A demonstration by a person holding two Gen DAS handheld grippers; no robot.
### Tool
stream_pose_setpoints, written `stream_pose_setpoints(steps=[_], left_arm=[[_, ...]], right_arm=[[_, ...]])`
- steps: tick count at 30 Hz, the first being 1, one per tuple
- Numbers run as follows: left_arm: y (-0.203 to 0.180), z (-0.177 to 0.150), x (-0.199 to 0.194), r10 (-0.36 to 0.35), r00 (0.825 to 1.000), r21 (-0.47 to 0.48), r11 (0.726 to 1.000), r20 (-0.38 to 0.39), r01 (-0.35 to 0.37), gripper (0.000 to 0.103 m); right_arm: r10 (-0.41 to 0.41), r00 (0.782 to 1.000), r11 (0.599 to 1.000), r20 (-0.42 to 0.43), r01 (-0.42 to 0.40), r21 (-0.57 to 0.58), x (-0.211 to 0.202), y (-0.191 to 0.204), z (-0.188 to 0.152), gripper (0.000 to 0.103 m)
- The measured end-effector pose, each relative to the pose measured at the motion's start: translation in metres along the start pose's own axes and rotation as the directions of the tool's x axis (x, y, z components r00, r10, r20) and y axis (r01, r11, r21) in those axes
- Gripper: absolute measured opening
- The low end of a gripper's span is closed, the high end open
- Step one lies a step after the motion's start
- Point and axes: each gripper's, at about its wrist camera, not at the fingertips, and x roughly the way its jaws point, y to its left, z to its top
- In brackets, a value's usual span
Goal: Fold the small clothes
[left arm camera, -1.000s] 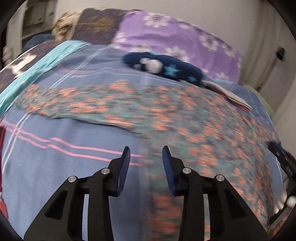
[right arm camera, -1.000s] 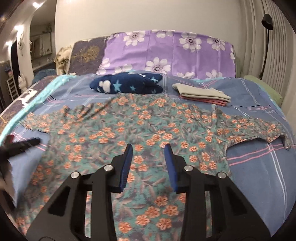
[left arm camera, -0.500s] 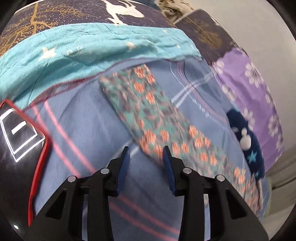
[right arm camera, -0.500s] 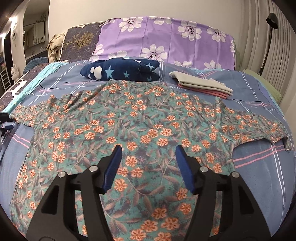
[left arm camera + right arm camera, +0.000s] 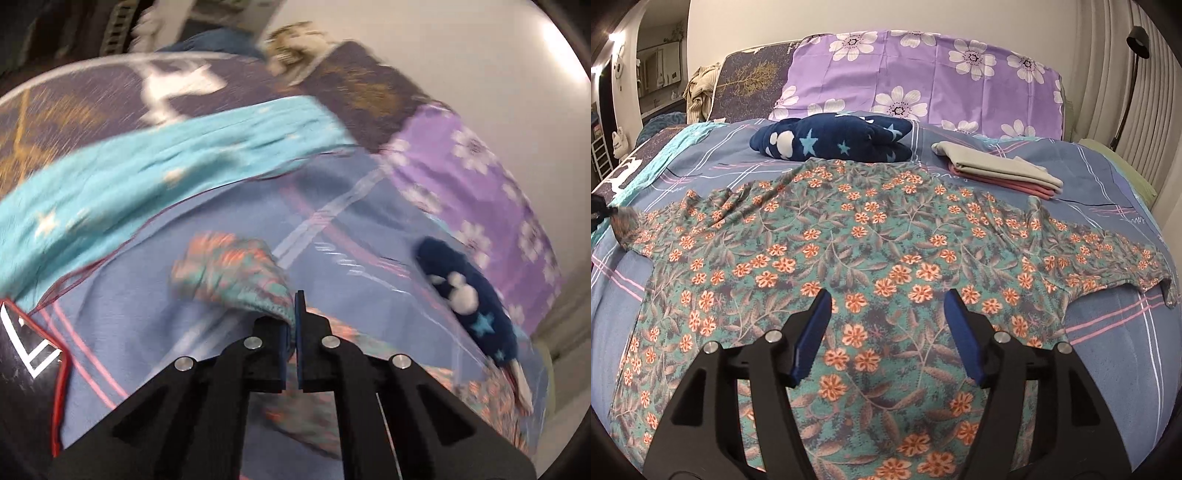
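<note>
The left wrist camera is looking steeply down, tilted, very close over the bed (image 5: 155, 295) near its left edge. The right wrist camera is facing the purple pillow (image 5: 923, 74) from farther back. Both are taking in the floral shirt (image 5: 886, 236) and navy star blanket (image 5: 469, 295).

Thin matt floral cloth shirt (image 5: 871, 236); fleecy navy blanket (image 5: 834, 142); smooth cotton bed sheet (image 5: 1115, 332); claws (image 5: 886, 332) matt black plastic, blue pads (image 5: 812, 336), shiny metal screws (image 5: 774, 336).
</note>
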Motion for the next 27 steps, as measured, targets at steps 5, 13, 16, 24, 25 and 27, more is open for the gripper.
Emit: stream_pose_setpoints(steps=[5, 13, 16, 24, 25, 27], left_arm=[[-0.126, -0.026, -0.04, -0.208, 0.978, 0.235, 0.95, -0.002, 0.203, 0.003], [-0.318, -0.152, -0.059, -0.416, 0.89, 0.532, 0.719, -0.184, 0.446, 0.003], [-0.367, -0.22, -0.04, -0.394, 0.865, 0.607, 0.618, -0.31, 0.499, 0.008], [-0.351, -0.267, -0.042, -0.316, 0.889, 0.7, 0.549, -0.331, 0.456, 0.047], [-0.34, -0.263, -0.05, -0.308, 0.902, 0.717, 0.551, -0.302, 0.428, 0.053], [-0.31, -0.249, -0.063, -0.276, 0.936, 0.754, 0.562, -0.218, 0.341, 0.061]], right_arm=[[0.015, 1.0, 0.999, 0.0, -0.015, 0.036, -0.002, -0.013, -0.007, 0.065], [-0.03, 1.0, 0.992, 0.002, 0.03, 0.122, -0.009, -0.06, -0.022, 0.067], [-0.029, 0.999, 0.984, -0.026, 0.033, 0.177, -0.01, -0.084, -0.033, 0.067], [0.007, 0.998, 0.977, -0.068, 0.008, 0.213, -0.007, -0.118, -0.04, 0.067], [0.036, 0.996, 0.976, -0.076, -0.019, 0.219, -0.005, -0.119, -0.037, 0.067], [0.09, 0.992, 0.975, -0.085, -0.071, 0.211, 0.0, -0.115, -0.03, 0.067]])
